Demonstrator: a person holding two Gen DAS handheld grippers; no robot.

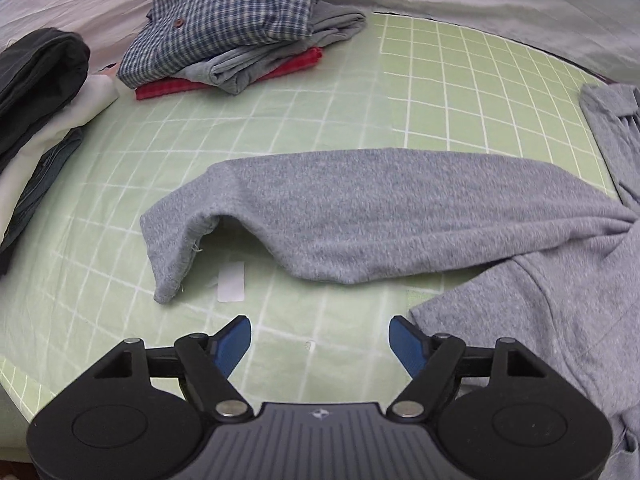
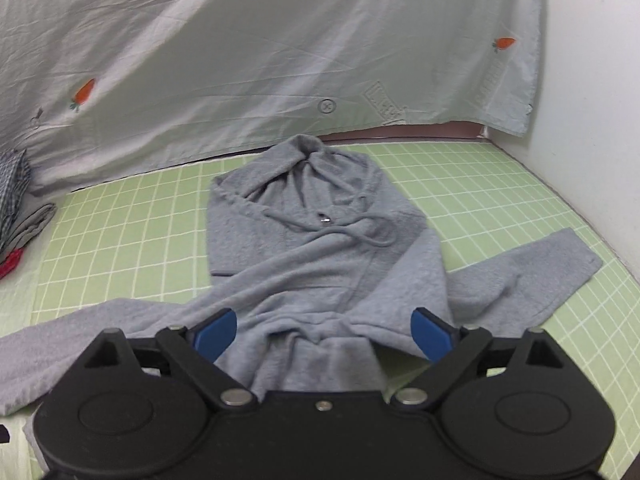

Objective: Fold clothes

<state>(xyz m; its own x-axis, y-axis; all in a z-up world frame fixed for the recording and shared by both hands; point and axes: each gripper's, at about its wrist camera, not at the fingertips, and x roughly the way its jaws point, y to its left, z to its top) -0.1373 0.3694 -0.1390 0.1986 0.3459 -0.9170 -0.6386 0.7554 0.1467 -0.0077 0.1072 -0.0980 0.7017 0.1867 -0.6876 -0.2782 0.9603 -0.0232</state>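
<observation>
Left gripper (image 1: 320, 340): your jaws are apart, nothing between them, hovering over bare sheet just short of the sleeve (image 1: 340, 216).
Right gripper (image 2: 324, 332): spread wide too, empty, over the hoodie (image 2: 320, 256) hem.
Hoodie: lies hood-away on the green grid sheet (image 2: 120, 232), both sleeves splayed outward, body rumpled.
Risk: you'll likely pinch only the top layer of the limp fleece, so the fold drags crooked; the drawstring (image 2: 360, 236) may snag.
Risk: swinging the sleeve wide could knock the folded stack (image 1: 240, 32).
Material: soft, thick grey knit, drapes, holds no edge.
</observation>
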